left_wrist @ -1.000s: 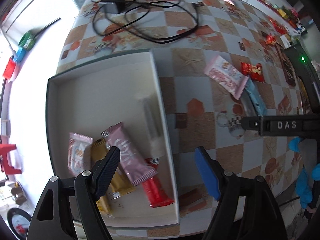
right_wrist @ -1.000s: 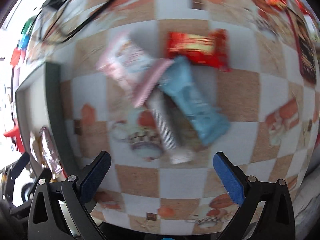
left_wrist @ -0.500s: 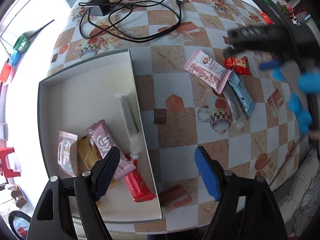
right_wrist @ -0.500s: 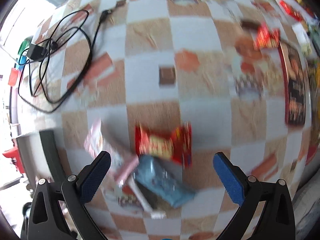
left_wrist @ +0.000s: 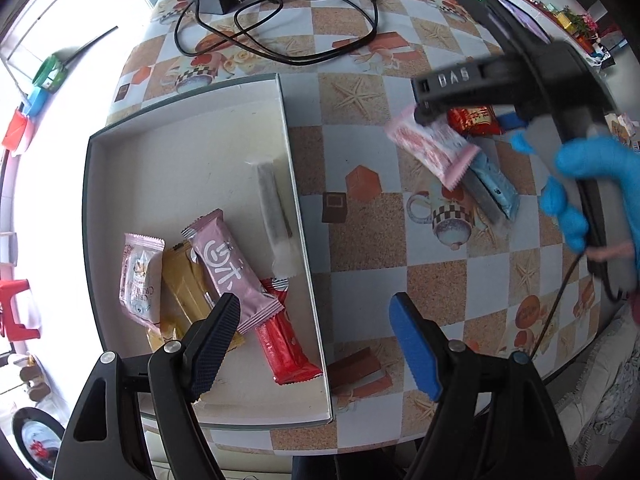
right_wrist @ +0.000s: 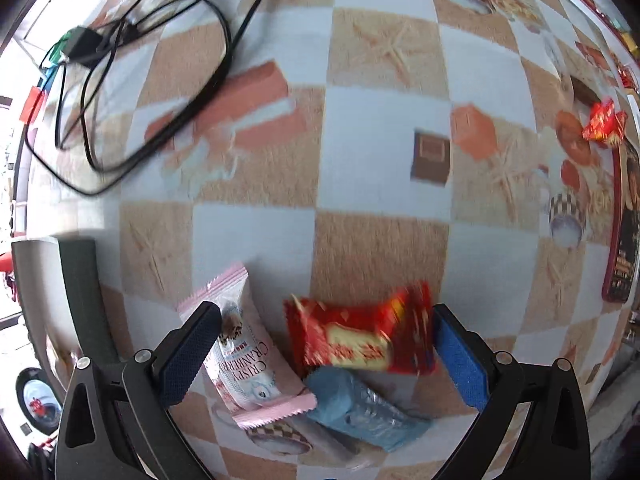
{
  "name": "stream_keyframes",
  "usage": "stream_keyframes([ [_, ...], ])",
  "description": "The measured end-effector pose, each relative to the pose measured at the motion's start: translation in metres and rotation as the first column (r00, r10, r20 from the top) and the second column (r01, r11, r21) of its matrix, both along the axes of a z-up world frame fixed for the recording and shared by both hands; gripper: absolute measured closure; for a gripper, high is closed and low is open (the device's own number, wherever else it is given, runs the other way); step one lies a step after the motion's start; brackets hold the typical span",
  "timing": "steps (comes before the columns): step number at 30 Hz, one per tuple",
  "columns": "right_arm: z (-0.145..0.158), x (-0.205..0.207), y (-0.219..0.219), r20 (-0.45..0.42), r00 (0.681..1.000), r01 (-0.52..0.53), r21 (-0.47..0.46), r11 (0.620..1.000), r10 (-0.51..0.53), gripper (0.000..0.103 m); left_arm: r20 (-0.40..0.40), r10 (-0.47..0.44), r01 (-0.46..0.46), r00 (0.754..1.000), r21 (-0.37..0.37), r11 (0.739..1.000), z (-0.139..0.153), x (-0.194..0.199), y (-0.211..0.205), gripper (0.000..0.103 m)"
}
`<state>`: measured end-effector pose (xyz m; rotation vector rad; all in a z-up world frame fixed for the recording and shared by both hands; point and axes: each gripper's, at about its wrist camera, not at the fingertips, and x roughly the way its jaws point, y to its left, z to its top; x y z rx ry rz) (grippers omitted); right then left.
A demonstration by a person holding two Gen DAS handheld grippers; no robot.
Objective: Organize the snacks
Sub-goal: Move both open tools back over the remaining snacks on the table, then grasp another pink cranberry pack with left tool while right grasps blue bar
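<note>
The white tray (left_wrist: 180, 152) lies ahead of the left gripper (left_wrist: 316, 344), mostly to the left of its jaws, which stand wide apart and hold nothing. Five snacks lie in it, from left to right: a pale pink cranberry crisp packet (left_wrist: 140, 280), a yellow bar (left_wrist: 188, 296), a pink bar (left_wrist: 232, 268) lying across the yellow one, a red bar (left_wrist: 286, 344) partly under the pink one just ahead of the left jaw, and a grey stick packet (left_wrist: 274, 216) along the tray's right wall.

On the patterned worktop (left_wrist: 360, 240), ahead and to the right of these jaws, sits a loose cluster of four snacks. In the right wrist view the right gripper (right_wrist: 326, 350) has its jaws apart, clamped on nothing, straddling this cluster: a second cranberry crisp packet (right_wrist: 244, 356) touches the left jaw, a red wrapped snack (right_wrist: 360, 340) lies between the jaws with its end against the right one, and a light blue packet (right_wrist: 360, 412) lies nearer the gripper, overlapping a grey stick (right_wrist: 332, 440).

Far ahead to the left, a black charger with coiled cable (right_wrist: 140, 80) rests on the worktop. Far right, one small red sweet (right_wrist: 604, 124) lies beside a dark tray edge (right_wrist: 624, 240).
</note>
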<state>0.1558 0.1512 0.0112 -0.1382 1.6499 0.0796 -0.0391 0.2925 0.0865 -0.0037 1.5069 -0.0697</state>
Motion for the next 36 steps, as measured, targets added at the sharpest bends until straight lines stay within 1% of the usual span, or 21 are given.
stream_keyframes([
  [5, -0.005, -0.027, -0.025, -0.017, 0.999, 0.045, -0.026, 0.999, -0.046, 0.0, 0.006, -0.021, 0.021, 1.0, -0.007, 1.0, 0.0, 0.003, -0.009, 0.023],
  [10, -0.008, -0.054, -0.048, -0.039, 0.998, 0.055, -0.049, 0.997, -0.057, 0.0, -0.005, -0.049, 0.049, 0.999, -0.014, 0.999, -0.004, 0.003, -0.023, 0.023],
  [14, -0.01, -0.086, -0.065, -0.061, 0.996, 0.056, -0.055, 0.997, -0.059, 0.0, -0.016, -0.082, 0.082, 0.996, -0.017, 0.996, -0.007, 0.001, -0.036, 0.023],
  [17, -0.011, -0.113, -0.072, -0.081, 0.995, 0.052, -0.027, 0.998, -0.054, 0.0, -0.029, -0.1, 0.1, 0.995, -0.018, 0.995, -0.01, 0.001, -0.044, 0.023],
  [20, 0.001, -0.126, -0.093, -0.043, 0.99, 0.134, 0.018, 0.991, -0.133, 0.0, -0.044, -0.112, 0.111, 0.993, -0.025, 0.994, -0.014, 0.002, -0.051, 0.023],
  [22, 0.009, -0.128, -0.114, -0.019, 0.976, 0.216, 0.039, 0.976, -0.216, 0.0, -0.043, -0.111, 0.11, 0.993, -0.033, 0.993, -0.016, 0.002, -0.058, 0.023],
  [24, 0.012, -0.129, -0.128, -0.02, 0.966, 0.258, 0.04, 0.965, -0.258, 0.0, -0.054, -0.126, 0.124, 0.991, -0.042, 0.991, -0.019, 0.003, -0.067, 0.023],
  [25, 0.013, -0.119, -0.135, -0.02, 0.963, 0.269, 0.033, 0.963, -0.268, 0.0, -0.06, -0.136, 0.134, 0.989, -0.049, 0.99, -0.021, 0.003, -0.072, 0.023],
  [26, 0.013, -0.127, -0.151, -0.018, 0.962, 0.273, 0.025, 0.962, -0.273, 0.0, -0.065, -0.15, 0.147, 0.986, -0.055, 0.988, -0.023, 0.003, -0.079, 0.023],
  [28, 0.017, -0.133, -0.163, -0.018, 0.96, 0.28, 0.01, 0.96, -0.279, 0.0, -0.074, -0.191, 0.186, 0.979, -0.064, 0.98, -0.027, 0.003, -0.095, 0.023],
  [29, 0.017, -0.137, -0.183, -0.02, 0.959, 0.283, 0.008, 0.959, -0.283, 0.0, -0.077, -0.208, 0.203, 0.975, -0.066, 0.977, -0.028, 0.002, -0.101, 0.023],
  [31, 0.019, -0.13, -0.203, -0.03, 0.957, 0.29, 0.001, 0.957, -0.29, 0.0, -0.084, -0.244, 0.239, 0.966, -0.071, 0.968, -0.033, 0.001, -0.117, 0.023],
  [36, 0.016, -0.15, -0.225, -0.053, 0.958, 0.28, -0.008, 0.96, -0.281, 0.0, -0.12, -0.266, 0.256, 0.957, -0.092, 0.962, -0.05, 0.004, -0.143, 0.023],
])
